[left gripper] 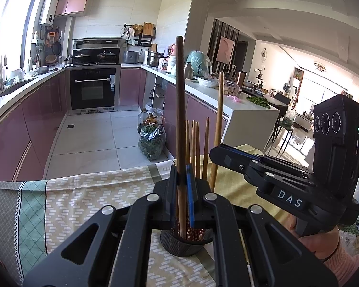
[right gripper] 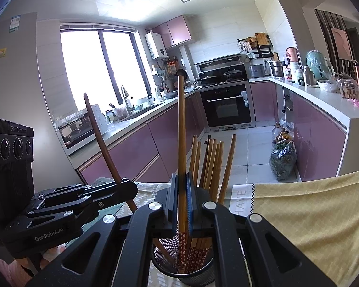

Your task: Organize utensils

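Kitchen counters and an oven (left gripper: 92, 88) lie beyond a cloth-covered table (left gripper: 88, 191). Near its far edge stands a mesh cup (right gripper: 179, 269) of chopsticks (right gripper: 211, 165). Both grippers meet over it: the left gripper (left gripper: 181, 191) is clamped on a dark chopstick (left gripper: 180, 110), the right gripper (right gripper: 182, 201) on a lighter chopstick (right gripper: 181, 129), both with lower ends inside the cup.

Both wrist views look closely down over the mesh holder (left gripper: 179, 246) (right gripper: 179, 272), facing the kitchen.

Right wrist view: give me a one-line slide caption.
Right gripper shut on a chopstick standing in the mesh holder; left gripper beside it pinches another.
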`<state>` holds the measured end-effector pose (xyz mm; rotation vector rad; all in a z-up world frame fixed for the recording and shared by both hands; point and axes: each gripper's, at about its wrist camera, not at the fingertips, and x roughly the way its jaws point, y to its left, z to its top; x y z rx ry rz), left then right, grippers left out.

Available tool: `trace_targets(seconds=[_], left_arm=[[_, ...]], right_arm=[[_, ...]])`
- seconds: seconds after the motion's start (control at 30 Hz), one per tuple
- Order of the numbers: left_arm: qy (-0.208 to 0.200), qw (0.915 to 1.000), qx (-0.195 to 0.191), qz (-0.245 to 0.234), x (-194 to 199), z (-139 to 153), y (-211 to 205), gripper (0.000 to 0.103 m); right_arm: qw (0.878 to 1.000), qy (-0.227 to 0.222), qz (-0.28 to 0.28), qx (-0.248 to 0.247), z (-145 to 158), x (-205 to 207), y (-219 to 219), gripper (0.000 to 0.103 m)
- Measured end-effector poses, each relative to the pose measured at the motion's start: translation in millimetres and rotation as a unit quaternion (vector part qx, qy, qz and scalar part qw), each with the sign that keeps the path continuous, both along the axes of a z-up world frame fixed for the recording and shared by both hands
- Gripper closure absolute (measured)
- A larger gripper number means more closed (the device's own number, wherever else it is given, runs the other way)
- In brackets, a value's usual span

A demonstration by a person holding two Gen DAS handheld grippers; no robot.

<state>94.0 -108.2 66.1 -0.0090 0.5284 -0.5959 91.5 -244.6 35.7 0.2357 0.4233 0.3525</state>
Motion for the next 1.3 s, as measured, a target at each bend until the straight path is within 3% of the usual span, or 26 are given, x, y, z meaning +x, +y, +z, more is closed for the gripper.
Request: trace_targets(seconds=[1.3], left_arm=[[0.018, 0.9996, 0.022, -0.004, 7.6, -12.4, -8.0, 0.095]], right_arm=[[1.000, 0.013, 0.000, 0.004, -9.2, 5.0, 1.2, 0.097]])
